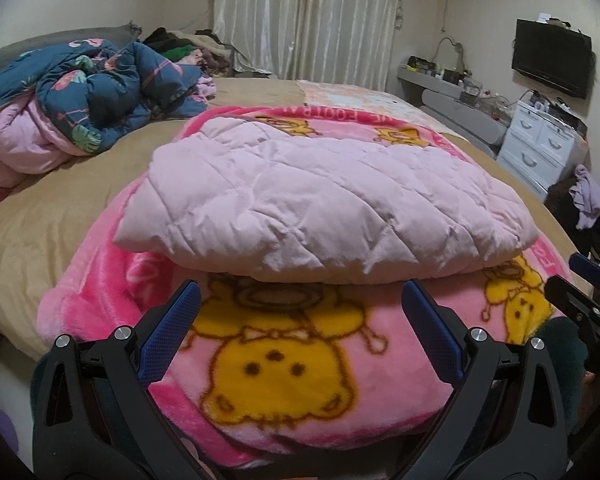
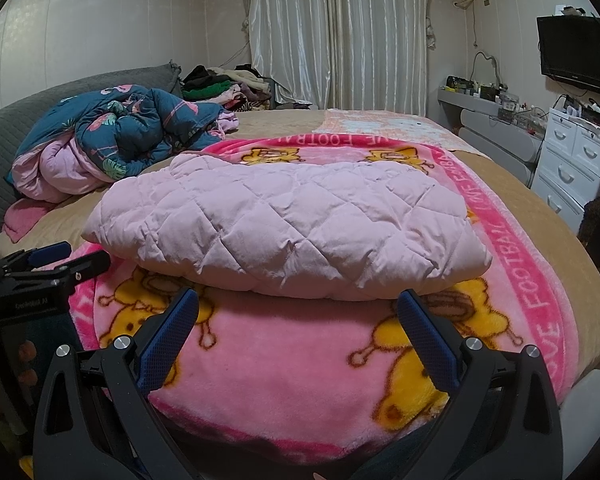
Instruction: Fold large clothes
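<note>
A pale pink quilted garment point(image 1: 320, 204) lies folded into a thick rectangle on a pink cartoon blanket point(image 1: 284, 356); it also shows in the right wrist view point(image 2: 284, 220) on the same blanket point(image 2: 284, 364). My left gripper point(image 1: 300, 300) is open and empty, just short of the garment's near edge. My right gripper point(image 2: 298, 308) is open and empty, also just short of that near edge. The right gripper shows at the right edge of the left wrist view point(image 1: 580, 280), and the left gripper at the left edge of the right wrist view point(image 2: 60, 258).
A crumpled blue flamingo-print duvet point(image 1: 84, 96) lies at the bed's far left, with a clothes pile point(image 2: 224, 84) behind it. A white drawer unit point(image 2: 576, 164) and a wall TV point(image 2: 576, 54) stand to the right. The tan bedsheet point(image 1: 40, 232) surrounds the blanket.
</note>
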A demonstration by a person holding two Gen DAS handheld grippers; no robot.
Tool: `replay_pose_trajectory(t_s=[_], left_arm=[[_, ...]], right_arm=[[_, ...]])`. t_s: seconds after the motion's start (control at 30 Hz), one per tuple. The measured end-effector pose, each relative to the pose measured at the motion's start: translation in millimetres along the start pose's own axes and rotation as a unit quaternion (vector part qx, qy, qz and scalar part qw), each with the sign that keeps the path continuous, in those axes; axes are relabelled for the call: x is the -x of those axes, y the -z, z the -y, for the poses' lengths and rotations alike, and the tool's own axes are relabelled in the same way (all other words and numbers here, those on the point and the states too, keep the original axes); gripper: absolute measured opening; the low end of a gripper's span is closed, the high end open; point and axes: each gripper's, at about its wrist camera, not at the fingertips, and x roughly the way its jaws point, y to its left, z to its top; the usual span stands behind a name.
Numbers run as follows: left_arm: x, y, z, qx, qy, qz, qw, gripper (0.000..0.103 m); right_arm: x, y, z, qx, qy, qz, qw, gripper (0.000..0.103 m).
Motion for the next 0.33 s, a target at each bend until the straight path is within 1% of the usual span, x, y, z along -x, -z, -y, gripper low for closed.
replay_pose_trajectory(t_s=[0.1, 0.17, 0.23, 0.27, 0.33], left_arm=[[-4.2, -4.4, -12.6, 0.018, -0.001, -0.003, 0.9998, 0.094], [-10.4, -10.2, -29.3, 0.042, -0.011, -0.010, 0.9990, 0.094], [-23.1, -24.2, -65.0, 0.071, -0.031, -0.016, 0.9969, 0.094], [-29.9, -33.4, -88.6, 0.085, -0.052, -0.018, 0.9948, 0.094], [-40.9, -49.7, -133.2, 0.104, -0.093, -0.013, 0.9901, 0.094]], right_arm=[[0.5, -0.8, 5.0, -0.006, 0.003, 0.004, 1.000, 0.099], [5.5, -2.9, 21.7, -0.017, 0.021, 0.015, 1.000, 0.099], [11.5, -5.6, 53.7, -0.036, 0.055, 0.026, 0.997, 0.099], [14.5, -5.3, 78.2, -0.050, 0.083, 0.031, 0.995, 0.099], [19.0, 1.9, 136.8, -0.089, 0.160, 0.028, 0.983, 0.099]])
